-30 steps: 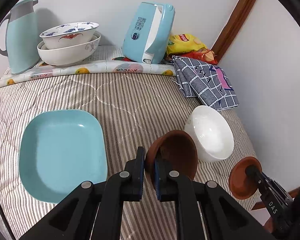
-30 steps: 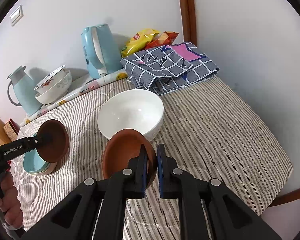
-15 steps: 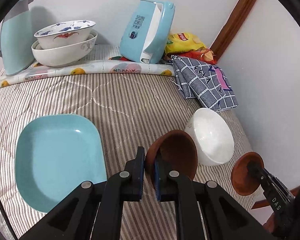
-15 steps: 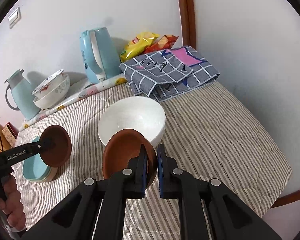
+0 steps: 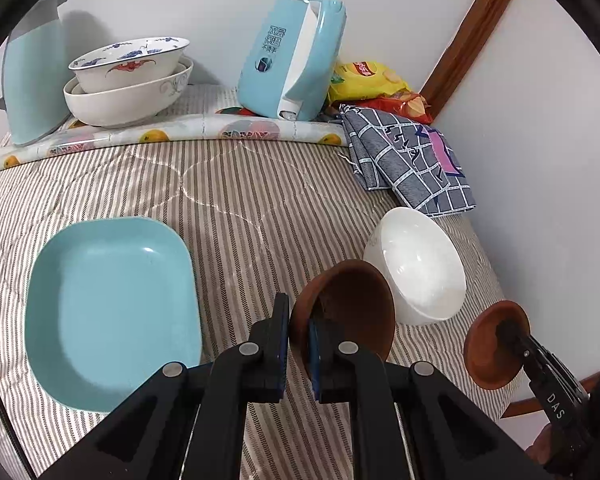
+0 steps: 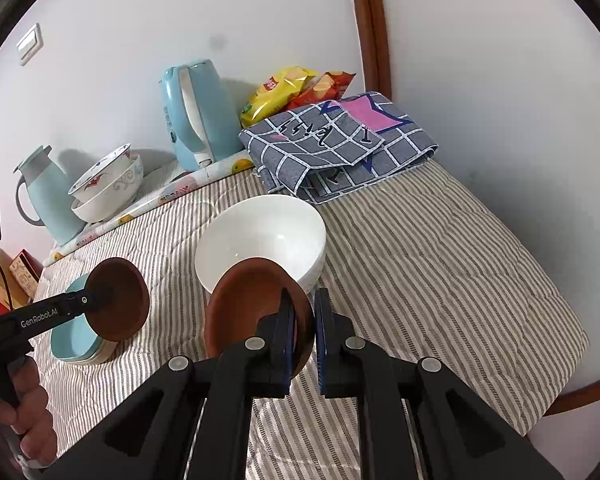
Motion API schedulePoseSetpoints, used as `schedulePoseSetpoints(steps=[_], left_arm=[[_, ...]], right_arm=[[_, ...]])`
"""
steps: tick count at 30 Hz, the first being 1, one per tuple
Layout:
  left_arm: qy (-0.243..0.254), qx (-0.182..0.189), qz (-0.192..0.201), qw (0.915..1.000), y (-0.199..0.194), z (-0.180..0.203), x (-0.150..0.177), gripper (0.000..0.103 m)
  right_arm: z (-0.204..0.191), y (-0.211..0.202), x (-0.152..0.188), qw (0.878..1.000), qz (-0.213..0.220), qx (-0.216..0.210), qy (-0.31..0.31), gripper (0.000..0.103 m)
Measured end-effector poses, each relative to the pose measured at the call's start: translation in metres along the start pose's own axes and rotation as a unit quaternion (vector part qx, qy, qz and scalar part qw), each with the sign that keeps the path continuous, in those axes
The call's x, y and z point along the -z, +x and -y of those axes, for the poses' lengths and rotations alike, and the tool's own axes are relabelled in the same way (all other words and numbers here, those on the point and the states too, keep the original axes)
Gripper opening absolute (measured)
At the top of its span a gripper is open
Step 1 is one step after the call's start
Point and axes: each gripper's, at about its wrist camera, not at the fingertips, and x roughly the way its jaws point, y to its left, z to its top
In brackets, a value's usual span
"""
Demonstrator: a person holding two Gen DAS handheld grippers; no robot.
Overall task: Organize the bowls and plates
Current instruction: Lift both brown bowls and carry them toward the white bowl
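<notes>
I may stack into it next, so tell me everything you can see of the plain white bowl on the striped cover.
The white bowl is glossy, plain and deep, ceramic by its look, and empty. It sits upright on the striped cover, just in front of the folded checked cloth. The brown dish in the right gripper overlaps its near rim; contact unclear.

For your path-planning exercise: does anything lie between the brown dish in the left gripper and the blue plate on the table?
Nothing visible does. The left gripper holds its brown dish beside the blue plate, with only bare striped cloth between them.
</notes>
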Motion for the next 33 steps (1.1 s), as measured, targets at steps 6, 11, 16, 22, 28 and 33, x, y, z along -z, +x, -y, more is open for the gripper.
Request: schedulePoseSetpoints(steps=[6,11,16,22,28,33], left_arm=[[0.011,0.008,-0.001,0.9999,0.000,0.009,-0.001,0.009],[0.013,0.008,-0.001,0.9999,-0.001,0.010,-0.001,0.009],[0.009,0.006,-0.001,0.9999,-0.002,0.009,-0.002,0.009],[0.015,0.003,-0.002,0.9999,-0.001,0.012,-0.003,0.009],[0.015,-0.006,0.001,0.9999,-0.002,0.016,-0.002,0.009],[0.014,-0.012,0.009,0.9998,-0.006,0.021,-0.007,0.009]], right_arm=[[0.009,-0.004,-0.001,1.000,0.004,0.007,0.010,0.009],[0.013,-0.004,-0.002,1.000,0.006,0.009,0.016,0.009],[0.014,-0.003,0.001,1.000,0.001,0.006,0.017,0.009],[0.015,-0.003,-0.002,1.000,0.003,0.005,0.019,0.009],[0.017,-0.006,-0.007,1.000,0.011,-0.002,0.015,0.009],[0.017,-0.012,-0.017,1.000,0.019,-0.007,0.006,0.009]])
